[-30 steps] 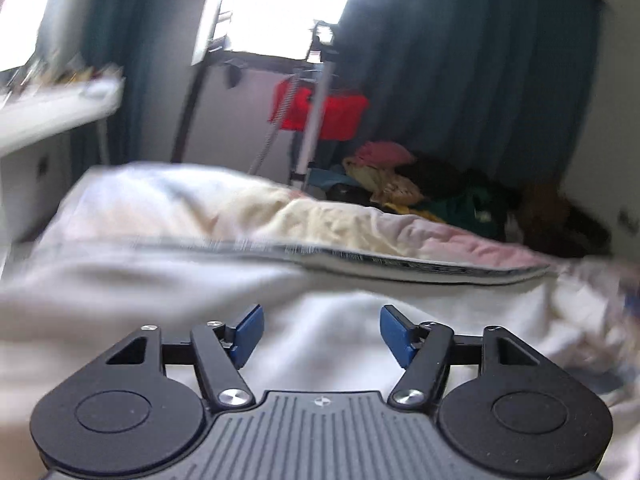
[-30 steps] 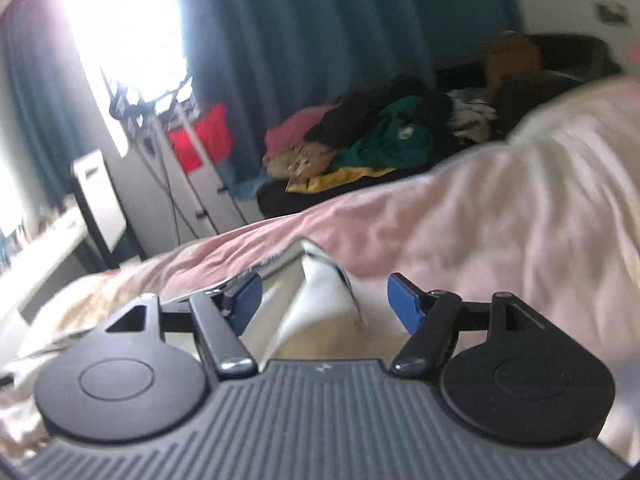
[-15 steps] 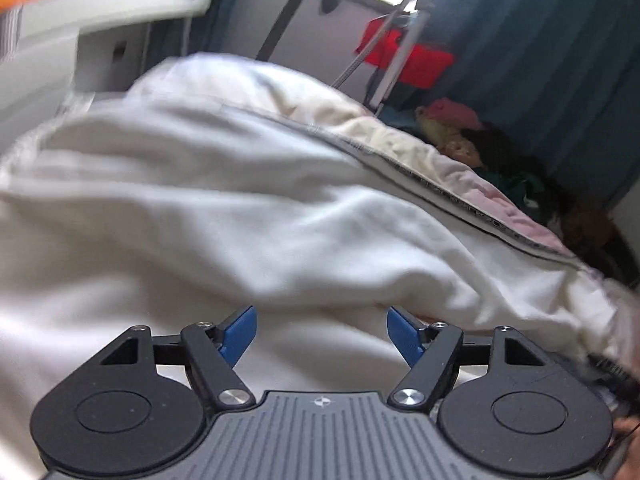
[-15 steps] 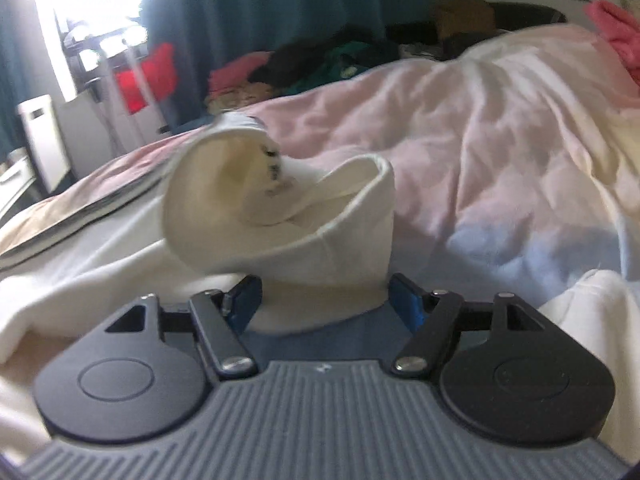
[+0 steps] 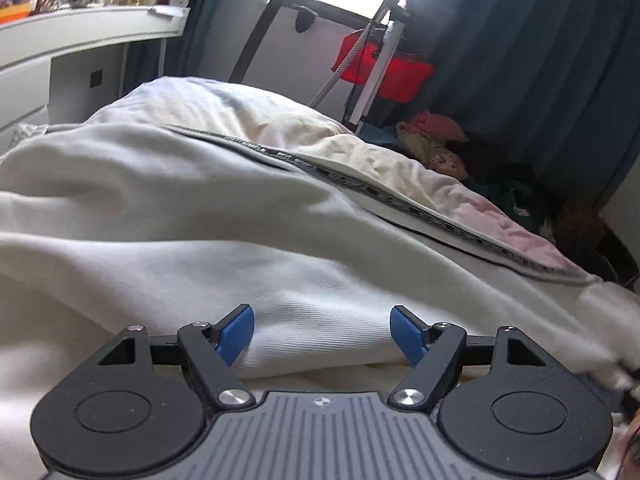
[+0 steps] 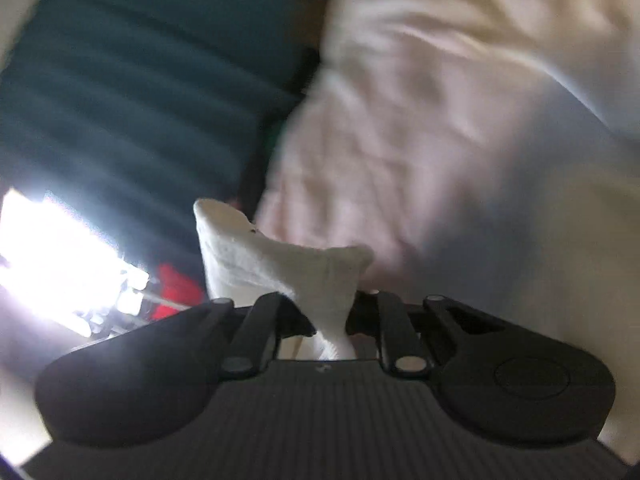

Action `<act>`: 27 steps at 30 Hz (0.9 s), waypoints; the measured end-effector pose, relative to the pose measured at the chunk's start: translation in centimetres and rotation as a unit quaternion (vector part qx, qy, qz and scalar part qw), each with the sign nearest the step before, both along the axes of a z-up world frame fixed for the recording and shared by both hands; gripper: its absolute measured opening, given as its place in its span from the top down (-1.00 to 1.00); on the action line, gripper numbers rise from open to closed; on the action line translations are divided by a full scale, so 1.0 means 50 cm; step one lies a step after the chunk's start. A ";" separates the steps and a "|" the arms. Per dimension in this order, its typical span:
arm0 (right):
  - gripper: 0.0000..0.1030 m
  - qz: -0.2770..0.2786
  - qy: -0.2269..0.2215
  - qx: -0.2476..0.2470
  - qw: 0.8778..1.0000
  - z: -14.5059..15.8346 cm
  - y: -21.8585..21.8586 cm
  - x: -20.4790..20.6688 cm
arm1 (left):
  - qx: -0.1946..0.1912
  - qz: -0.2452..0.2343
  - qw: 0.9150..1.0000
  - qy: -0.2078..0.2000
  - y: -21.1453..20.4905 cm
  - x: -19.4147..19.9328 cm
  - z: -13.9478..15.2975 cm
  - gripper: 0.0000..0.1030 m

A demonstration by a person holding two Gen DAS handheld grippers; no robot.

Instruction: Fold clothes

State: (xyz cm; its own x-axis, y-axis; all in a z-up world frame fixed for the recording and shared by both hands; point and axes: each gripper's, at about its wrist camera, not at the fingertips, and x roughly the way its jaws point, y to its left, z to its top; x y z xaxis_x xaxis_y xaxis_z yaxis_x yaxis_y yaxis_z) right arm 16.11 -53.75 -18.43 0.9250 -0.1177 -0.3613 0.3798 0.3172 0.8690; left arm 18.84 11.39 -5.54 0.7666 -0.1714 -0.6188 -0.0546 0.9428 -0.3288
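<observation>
one tool [image 6: 326,320] pinching white garment [image 6: 280,264], blurred

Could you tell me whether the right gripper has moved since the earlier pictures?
Yes. The right gripper, now shut on the white garment, has rolled: the teal curtain, upright before, now runs slanted across its view, heavily blurred.

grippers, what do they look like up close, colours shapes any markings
The left gripper has black linkage arms with silver pivot screws, two round black discs, a grey ribbed body with a small round emblem, and blue ribbed fingertip pads. The right gripper shows the same black linkages, discs and ribbed body; its pads are hidden. No cables or sleeves show.
</observation>
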 end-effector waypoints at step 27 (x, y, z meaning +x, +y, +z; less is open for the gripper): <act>-0.58 0.101 0.177 -0.318 0.926 0.139 0.112 -0.071 | 0.054 -0.010 0.998 -0.033 0.031 -0.144 0.112 -0.63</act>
State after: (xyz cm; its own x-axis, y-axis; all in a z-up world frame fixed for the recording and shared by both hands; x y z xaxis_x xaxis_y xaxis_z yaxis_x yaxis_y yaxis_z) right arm 12.56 -48.14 -11.50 0.7877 -0.2494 -0.5634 0.4828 0.8178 0.3131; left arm 11.66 12.95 0.08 0.8035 -0.1225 -0.5826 -0.0166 0.9736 -0.2275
